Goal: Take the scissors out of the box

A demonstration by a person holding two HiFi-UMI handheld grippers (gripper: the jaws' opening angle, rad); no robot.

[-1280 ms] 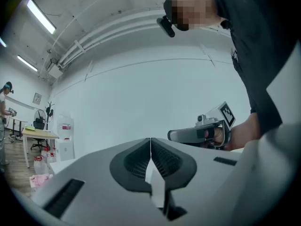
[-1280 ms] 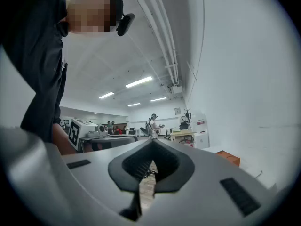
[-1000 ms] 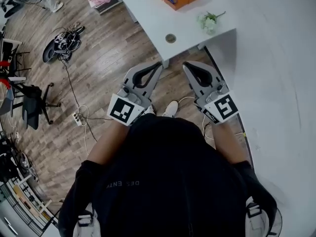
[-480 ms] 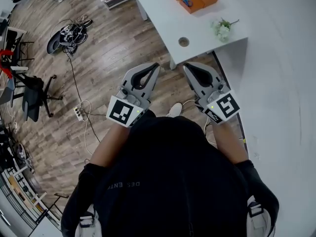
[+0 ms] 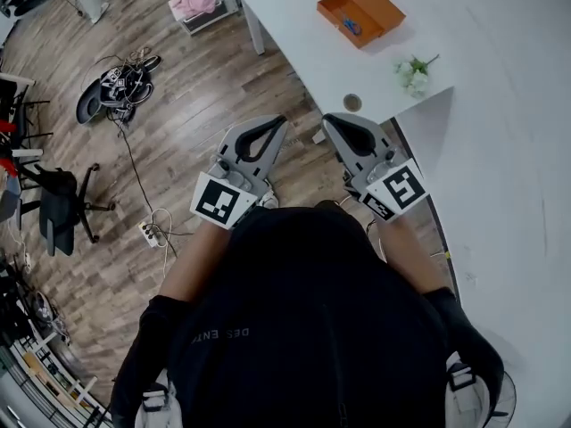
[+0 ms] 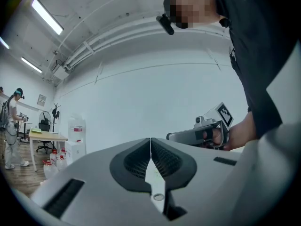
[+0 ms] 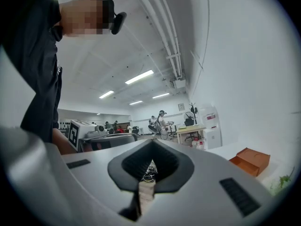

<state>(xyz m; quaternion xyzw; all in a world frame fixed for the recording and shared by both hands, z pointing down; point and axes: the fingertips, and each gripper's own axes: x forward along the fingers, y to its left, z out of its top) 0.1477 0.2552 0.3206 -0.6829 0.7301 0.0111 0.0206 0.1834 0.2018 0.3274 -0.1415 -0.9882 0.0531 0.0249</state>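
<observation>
An open orange box (image 5: 360,12) lies on the white table (image 5: 294,34) at the top of the head view, with blue-handled scissors (image 5: 350,25) inside it. The box (image 7: 250,160) also shows at the right of the right gripper view. My left gripper (image 5: 282,120) and right gripper (image 5: 326,118) are held side by side above the wood floor, short of the table's near corner, both pointing toward it. Each is shut with nothing between its jaws; the closed tips show as left gripper (image 6: 150,139) and right gripper (image 7: 151,141). The right gripper (image 6: 202,134) appears in the left gripper view too.
A small white-flowered plant (image 5: 415,74) and a round cup-like object (image 5: 352,102) stand near the table's corner. A white wall runs along the right. Tangled cables (image 5: 120,83), a power strip (image 5: 150,232) and an office chair (image 5: 58,199) lie to the left.
The table, box and plant have slid down and toward me in the head view as both grippers travelled forward together. Both grippers stayed shut and empty.
</observation>
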